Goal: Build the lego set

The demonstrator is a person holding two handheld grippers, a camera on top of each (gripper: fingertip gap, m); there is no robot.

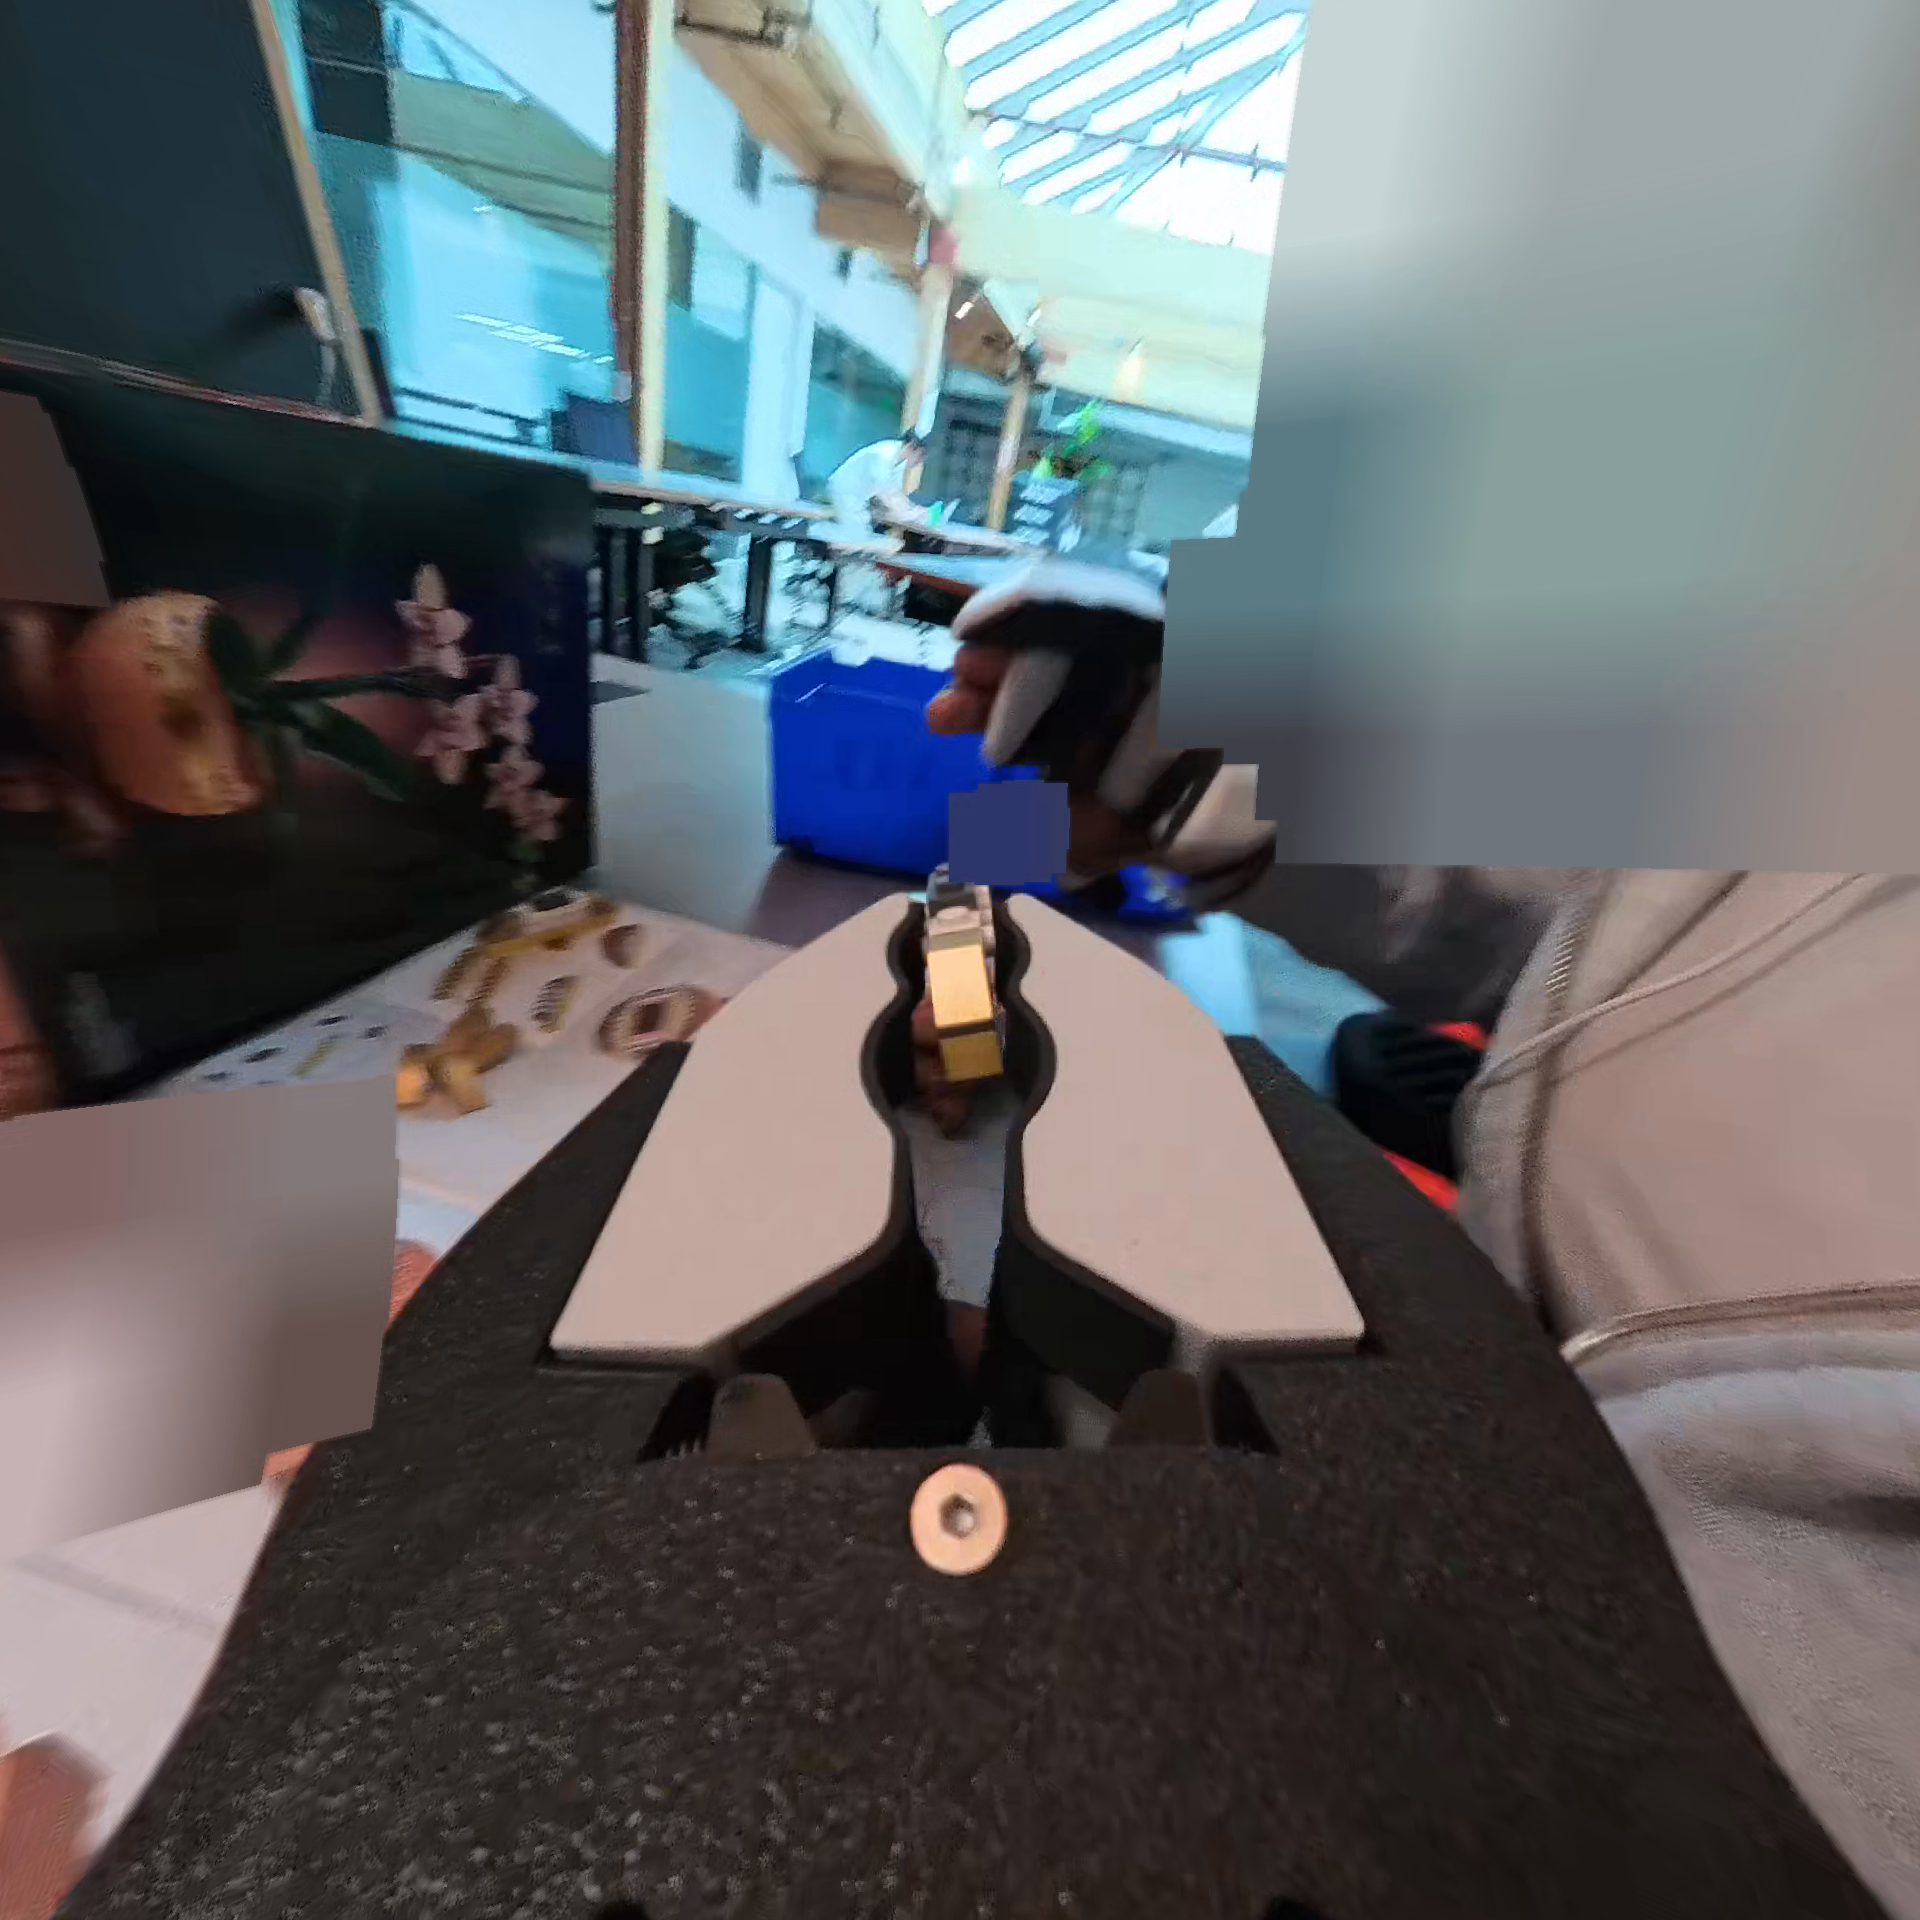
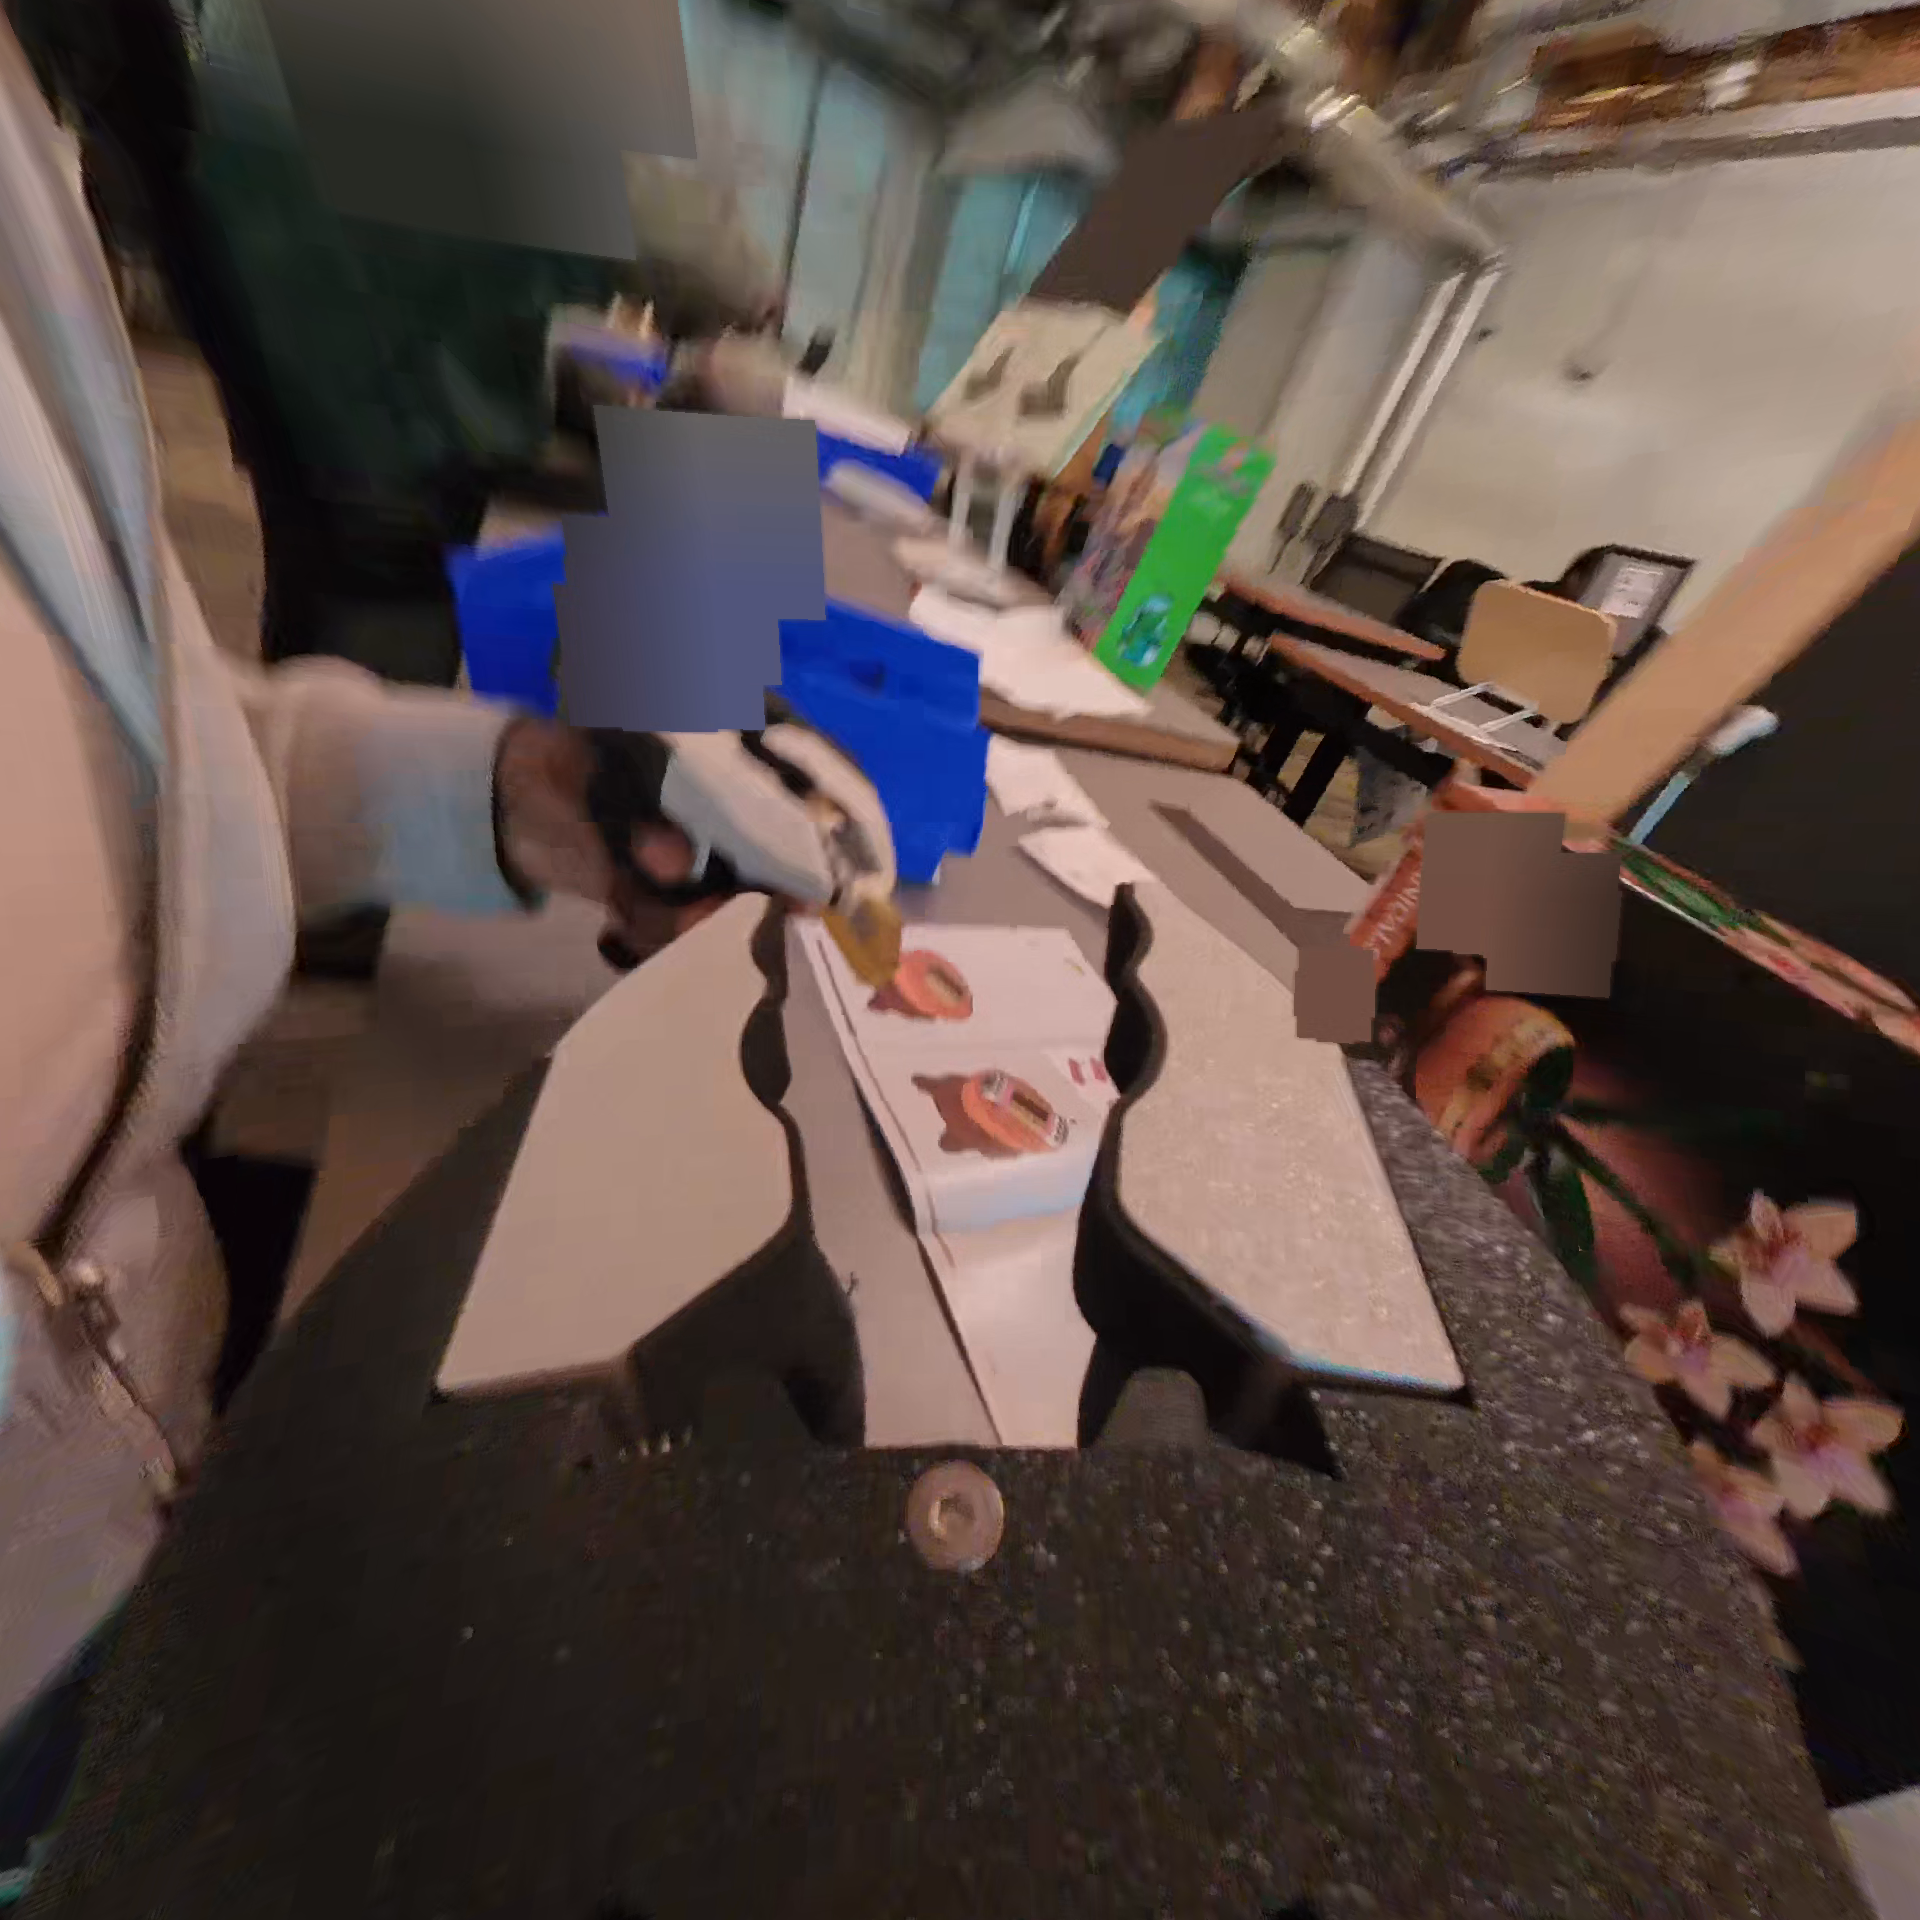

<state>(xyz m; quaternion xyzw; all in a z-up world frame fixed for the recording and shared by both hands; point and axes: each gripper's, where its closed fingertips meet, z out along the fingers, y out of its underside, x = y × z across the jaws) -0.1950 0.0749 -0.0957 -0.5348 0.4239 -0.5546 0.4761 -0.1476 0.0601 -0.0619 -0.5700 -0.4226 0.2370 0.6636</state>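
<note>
The left tongs [image 1: 961, 935] are pinching a gold-and-grey lego assembly [image 1: 964, 992], holding it raised above the table [image 2: 914, 1340]. The right tongs [image 2: 945, 925] are standing spread and empty over the open instruction booklet [image 2: 987, 1101]. Loose gold pieces [image 1: 457, 1060] are lying on the table beside the set's box [image 1: 291, 727].

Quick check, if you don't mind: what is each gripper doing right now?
Left gripper: shut on a gold lego piece.
Right gripper: open, holding nothing.
</note>
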